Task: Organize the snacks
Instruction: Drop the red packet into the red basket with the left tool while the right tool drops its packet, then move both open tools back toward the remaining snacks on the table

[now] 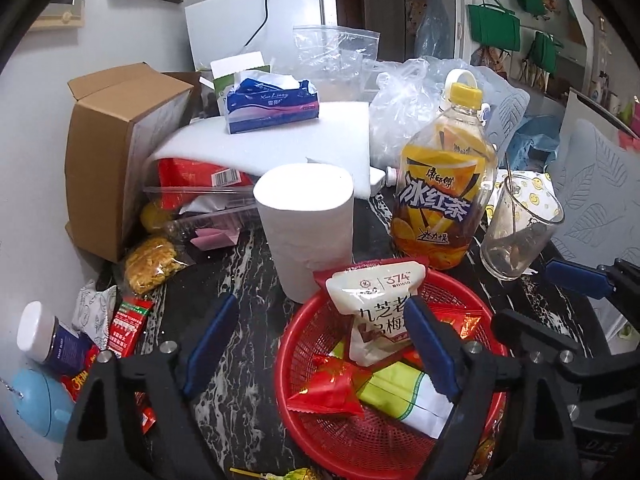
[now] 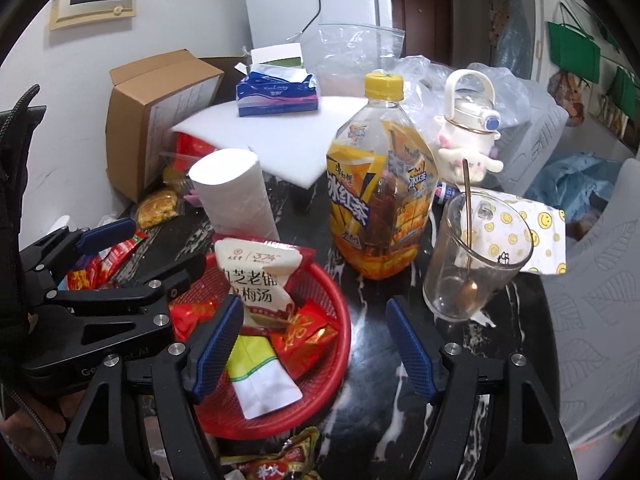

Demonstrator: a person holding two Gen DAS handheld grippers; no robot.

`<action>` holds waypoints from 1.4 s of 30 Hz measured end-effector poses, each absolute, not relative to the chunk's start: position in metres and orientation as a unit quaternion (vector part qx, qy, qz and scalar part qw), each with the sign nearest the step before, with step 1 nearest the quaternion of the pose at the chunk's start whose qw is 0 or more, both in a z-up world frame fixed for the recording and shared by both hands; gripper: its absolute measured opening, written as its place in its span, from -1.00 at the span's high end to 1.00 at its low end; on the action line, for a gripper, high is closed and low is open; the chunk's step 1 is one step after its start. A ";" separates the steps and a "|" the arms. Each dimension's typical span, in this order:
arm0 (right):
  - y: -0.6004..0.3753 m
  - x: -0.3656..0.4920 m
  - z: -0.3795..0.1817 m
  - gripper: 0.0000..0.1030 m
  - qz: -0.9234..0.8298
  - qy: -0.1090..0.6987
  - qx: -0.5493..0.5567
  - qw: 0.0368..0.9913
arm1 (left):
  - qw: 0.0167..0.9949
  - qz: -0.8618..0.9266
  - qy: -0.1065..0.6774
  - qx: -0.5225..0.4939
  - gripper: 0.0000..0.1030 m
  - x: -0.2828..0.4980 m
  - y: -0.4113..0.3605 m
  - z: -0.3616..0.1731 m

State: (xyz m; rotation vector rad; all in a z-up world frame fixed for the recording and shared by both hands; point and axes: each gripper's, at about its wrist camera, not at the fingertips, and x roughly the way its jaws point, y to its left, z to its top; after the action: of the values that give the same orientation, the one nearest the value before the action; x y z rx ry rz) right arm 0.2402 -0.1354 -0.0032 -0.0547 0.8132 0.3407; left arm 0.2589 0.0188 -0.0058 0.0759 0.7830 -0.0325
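A red mesh basket [image 1: 456, 280] [image 2: 345, 320] sits on the dark marble table. It holds a white drink-mix pouch [image 1: 372, 292] [image 2: 260, 268] standing upright, a green and white pouch [image 1: 404, 396] [image 2: 260, 376] and red packets [image 1: 328, 388] [image 2: 304, 336]. My left gripper [image 1: 320, 346] [image 2: 168, 242] is open, its right finger over the basket in front of the white pouch. My right gripper [image 2: 314, 346] [image 1: 532, 294] is open too, its left finger over the basket and its right over bare table. Neither holds anything.
Behind the basket stand a paper roll [image 1: 308, 224], an iced tea bottle [image 1: 440, 184] and a glass with a spoon [image 2: 472, 256]. Loose snacks [image 1: 150, 258], red sachets [image 1: 128, 320] and a jar [image 1: 48, 340] lie left. A cardboard box [image 1: 116, 148] and a tissue pack [image 1: 272, 104] stand behind.
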 end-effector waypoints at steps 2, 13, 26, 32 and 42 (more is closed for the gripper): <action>-0.135 0.240 -0.004 -0.44 0.166 0.393 -0.030 0.904 | 0.923 -0.014 0.382 0.037 -0.64 0.258 0.019 -0.005; -0.140 0.229 0.006 -0.44 0.158 0.385 -0.020 0.909 | 0.928 -0.023 0.371 0.013 -0.64 0.241 0.021 0.011; -0.138 0.178 0.050 -0.44 0.158 0.342 -0.028 0.926 | 0.946 -0.020 0.323 0.015 -0.64 0.180 0.023 0.062; -0.140 0.148 0.072 -0.44 0.159 0.318 -0.029 0.934 | 0.954 -0.025 0.299 0.016 -0.64 0.146 0.021 0.085; -0.148 0.094 0.098 -0.44 0.157 0.284 -0.029 0.945 | 0.962 -0.034 0.269 0.019 -0.64 0.097 0.013 0.110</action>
State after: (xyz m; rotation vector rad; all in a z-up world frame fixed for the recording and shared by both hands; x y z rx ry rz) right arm 0.0945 -0.1477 0.0983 -0.0591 0.5785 0.3200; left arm 0.0968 0.0129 0.1103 0.0390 0.5454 -0.0687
